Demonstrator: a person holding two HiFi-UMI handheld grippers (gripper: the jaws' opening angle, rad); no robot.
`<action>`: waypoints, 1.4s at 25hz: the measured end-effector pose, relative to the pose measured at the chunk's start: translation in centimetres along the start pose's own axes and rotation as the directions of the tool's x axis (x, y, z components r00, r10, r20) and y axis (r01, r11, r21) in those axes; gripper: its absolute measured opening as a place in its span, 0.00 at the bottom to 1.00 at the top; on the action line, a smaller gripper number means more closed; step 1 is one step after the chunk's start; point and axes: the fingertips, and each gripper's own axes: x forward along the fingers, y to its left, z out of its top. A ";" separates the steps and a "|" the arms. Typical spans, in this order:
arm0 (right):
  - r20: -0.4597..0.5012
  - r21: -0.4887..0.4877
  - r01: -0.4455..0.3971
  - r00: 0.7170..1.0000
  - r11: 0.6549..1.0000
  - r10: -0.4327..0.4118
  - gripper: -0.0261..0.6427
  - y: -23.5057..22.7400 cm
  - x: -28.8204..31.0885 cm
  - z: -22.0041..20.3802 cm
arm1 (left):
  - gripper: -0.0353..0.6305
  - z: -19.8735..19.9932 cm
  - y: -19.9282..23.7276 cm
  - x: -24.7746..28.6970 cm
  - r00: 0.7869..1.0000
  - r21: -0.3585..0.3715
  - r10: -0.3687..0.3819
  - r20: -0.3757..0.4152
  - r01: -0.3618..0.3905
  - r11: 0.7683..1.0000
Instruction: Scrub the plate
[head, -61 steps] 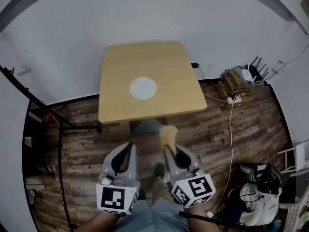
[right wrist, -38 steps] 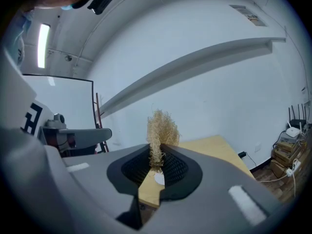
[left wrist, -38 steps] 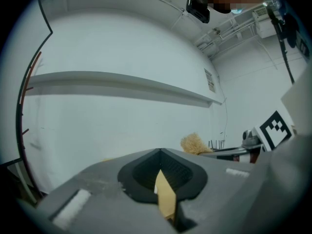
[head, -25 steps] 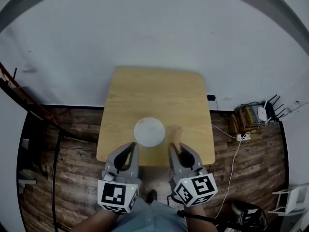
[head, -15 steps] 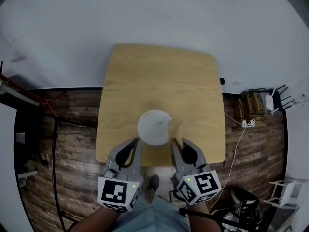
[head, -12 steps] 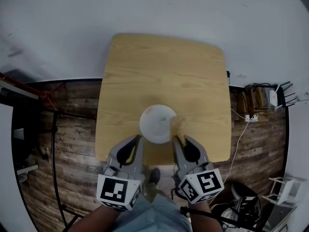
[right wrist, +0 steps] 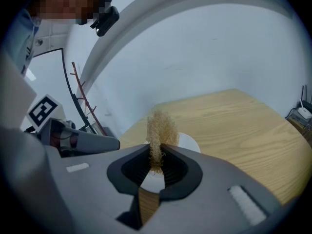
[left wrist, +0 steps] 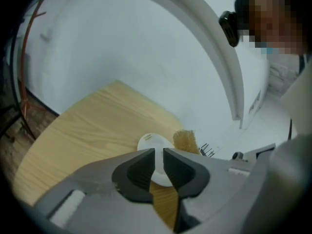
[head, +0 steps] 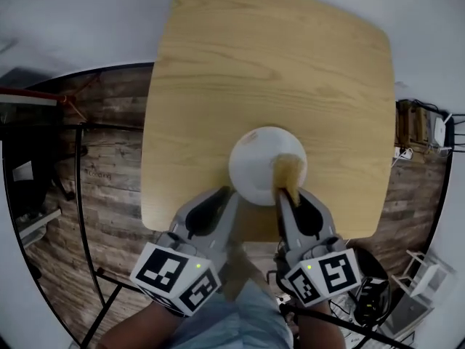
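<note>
Poised to start on the plate [head: 258, 158]; scrubbing apparently not yet begun.
Clamped tight in the right claw [head: 288, 193]: a scrubber [head: 288, 171], its tuft over the plate's near right part, with contact impossible to tell. Just beside the near left rim, the left claw [head: 229, 192], just opened to a narrow gap, pinching nothing. Lying near the worktop's [head: 218, 78] front edge, just ahead of both claws. Next, probably: pinch the rim on the left to steady it, then press and rub across.

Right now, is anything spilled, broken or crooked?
Nothing stands out. The white plate lies flat on the table, with no cracks or spills showing, and the right gripper pinches the tan scrubber over it.
</note>
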 end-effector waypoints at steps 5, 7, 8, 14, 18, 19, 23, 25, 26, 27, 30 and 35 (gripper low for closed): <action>-0.049 0.017 0.007 0.999 1.000 -0.006 0.11 -0.7 1.2 -1.2 | 0.18 -1.5 2.4 1.3 0.998 -0.243 -0.011 -0.056 -0.003 0.970; -0.067 0.021 0.007 0.998 1.000 -0.005 0.11 -0.9 1.5 -1.7 | 0.20 -2.1 3.0 1.9 0.997 -0.296 -0.014 -0.073 -0.009 0.955; -0.075 0.023 0.007 0.997 1.000 -0.005 0.11 -1.1 1.6 -1.8 | 0.20 -2.3 3.2 2.2 0.997 -0.321 -0.015 -0.080 -0.012 0.947; -0.115 0.049 0.004 0.993 0.999 0.002 0.11 -1.9 2.6 -2.5 | 0.24 -2.5 3.7 3.5 0.994 -0.395 -0.019 -0.104 -0.024 0.918; -0.130 0.054 0.005 0.992 0.999 0.002 0.11 -2.0 2.9 -2.4 | 0.24 -2.7 3.7 4.2 0.991 -0.425 -0.021 -0.133 -0.038 0.904; -0.132 0.057 0.004 0.991 0.998 0.004 0.11 -2.0 2.9 -2.4 | 0.24 -2.7 3.7 4.3 0.990 -0.429 -0.017 -0.137 -0.044 0.902; -0.135 0.068 0.000 0.991 0.998 0.009 0.11 -1.9 2.8 -2.4 | 0.22 -2.6 3.9 4.2 0.990 -0.427 -0.002 -0.144 -0.061 0.902; -0.135 0.068 0.001 0.991 0.998 0.008 0.11 -2.0 2.8 -2.3 | 0.18 -2.7 4.1 4.2 0.989 -0.440 0.005 -0.149 -0.071 0.895; -0.135 0.069 0.002 0.991 0.998 0.008 0.11 -2.0 2.8 -2.4 | 0.14 -2.7 4.2 4.2 0.988 -0.449 0.006 -0.151 -0.074 0.890; -0.135 0.069 0.002 0.991 0.998 0.007 0.11 -2.0 2.8 -2.4 | 0.13 -2.8 4.3 4.2 0.988 -0.455 0.005 -0.155 -0.076 0.887; -0.138 0.068 0.009 0.990 0.998 0.001 0.11 -2.1 2.9 -2.4 | 0.13 -2.9 4.2 4.5 0.986 -0.444 -0.006 -0.166 -0.069 0.894; -0.148 0.060 0.023 0.989 0.998 -0.014 0.11 -2.2 3.0 -2.7 | 0.13 -3.0 4.1 4.9 0.986 -0.446 -0.028 -0.166 -0.050 0.894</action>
